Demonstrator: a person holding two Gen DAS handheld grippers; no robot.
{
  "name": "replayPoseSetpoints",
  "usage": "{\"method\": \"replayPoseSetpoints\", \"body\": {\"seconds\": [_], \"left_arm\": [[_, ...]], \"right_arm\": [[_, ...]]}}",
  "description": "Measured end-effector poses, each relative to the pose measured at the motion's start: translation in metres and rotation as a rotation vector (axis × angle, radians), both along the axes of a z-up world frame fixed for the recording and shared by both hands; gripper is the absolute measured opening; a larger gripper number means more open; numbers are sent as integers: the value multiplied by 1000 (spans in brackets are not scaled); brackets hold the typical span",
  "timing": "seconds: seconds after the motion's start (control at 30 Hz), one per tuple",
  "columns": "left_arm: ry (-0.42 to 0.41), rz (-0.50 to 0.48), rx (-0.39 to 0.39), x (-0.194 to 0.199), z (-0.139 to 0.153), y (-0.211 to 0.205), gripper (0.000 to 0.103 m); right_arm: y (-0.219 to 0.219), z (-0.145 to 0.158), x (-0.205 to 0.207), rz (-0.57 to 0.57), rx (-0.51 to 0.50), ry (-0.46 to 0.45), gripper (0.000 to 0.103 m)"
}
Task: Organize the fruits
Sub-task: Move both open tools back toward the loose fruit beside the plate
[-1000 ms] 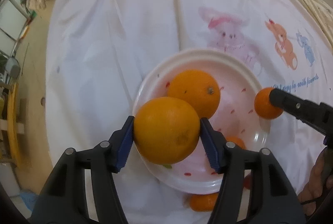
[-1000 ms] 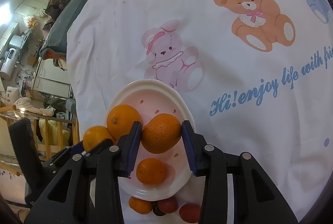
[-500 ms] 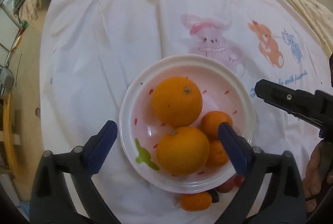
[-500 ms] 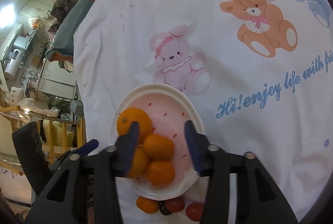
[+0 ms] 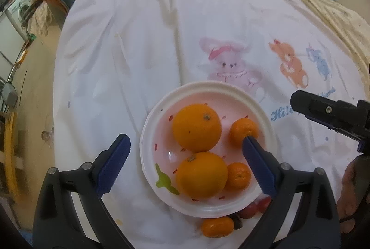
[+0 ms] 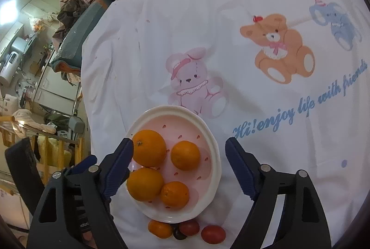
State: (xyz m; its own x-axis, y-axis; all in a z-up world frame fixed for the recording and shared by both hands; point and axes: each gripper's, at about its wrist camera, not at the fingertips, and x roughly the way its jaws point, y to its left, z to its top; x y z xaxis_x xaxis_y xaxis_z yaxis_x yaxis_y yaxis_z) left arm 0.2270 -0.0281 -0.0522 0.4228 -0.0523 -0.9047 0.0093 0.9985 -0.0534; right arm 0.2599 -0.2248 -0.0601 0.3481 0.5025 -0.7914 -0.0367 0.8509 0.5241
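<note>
Four orange fruits are seen in the white bowl (image 5: 209,87): two big oranges, the far one (image 5: 196,126) and the near one (image 5: 201,174), and two small mandarins, one by the far rim (image 5: 242,131) and one (image 5: 238,176) tucked against the near big orange. The fruits are packed close, likely so that they do not roll about. The bowl is set on a white cloth (image 5: 138,40) with a pink bunny (image 6: 194,82) printed just past it. The left gripper (image 5: 185,165) is held over the bowl with its blue claws wide apart, and nothing is pinched between them. The right gripper (image 6: 179,166) is held over the bowl too; its claws have just been opening, they are now apart, and no fruit is pressed by them. Both are pointed down at the bowl, so it looks as if the fruits have been let go there. More fruit is left on the cloth by the near rim: a small mandarin (image 6: 160,228), two red fruits (image 6: 213,234) and a dark one (image 6: 179,235). These would likely be picked up next, so open claws are handy.
</note>
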Motion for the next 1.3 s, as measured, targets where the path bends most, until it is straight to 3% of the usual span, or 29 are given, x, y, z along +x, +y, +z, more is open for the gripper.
{"method": "replayPoseSetpoints", "body": {"seconds": [0.3, 0.63, 1.0, 1.3], "left_arm": [[-77, 38, -39, -14, 19, 7, 96], [-92, 48, -77, -34, 36, 16, 96], [-105, 42, -51, -79, 57, 18, 96], [-79, 84, -63, -109, 50, 24, 96]], "right_arm": [[-10, 27, -19, -32, -67, -110, 89], [-25, 56, -52, -43, -68, -166, 89], [-24, 61, -110, 17, -88, -166, 89], [-28, 56, -137, 0, -86, -155, 89]]}}
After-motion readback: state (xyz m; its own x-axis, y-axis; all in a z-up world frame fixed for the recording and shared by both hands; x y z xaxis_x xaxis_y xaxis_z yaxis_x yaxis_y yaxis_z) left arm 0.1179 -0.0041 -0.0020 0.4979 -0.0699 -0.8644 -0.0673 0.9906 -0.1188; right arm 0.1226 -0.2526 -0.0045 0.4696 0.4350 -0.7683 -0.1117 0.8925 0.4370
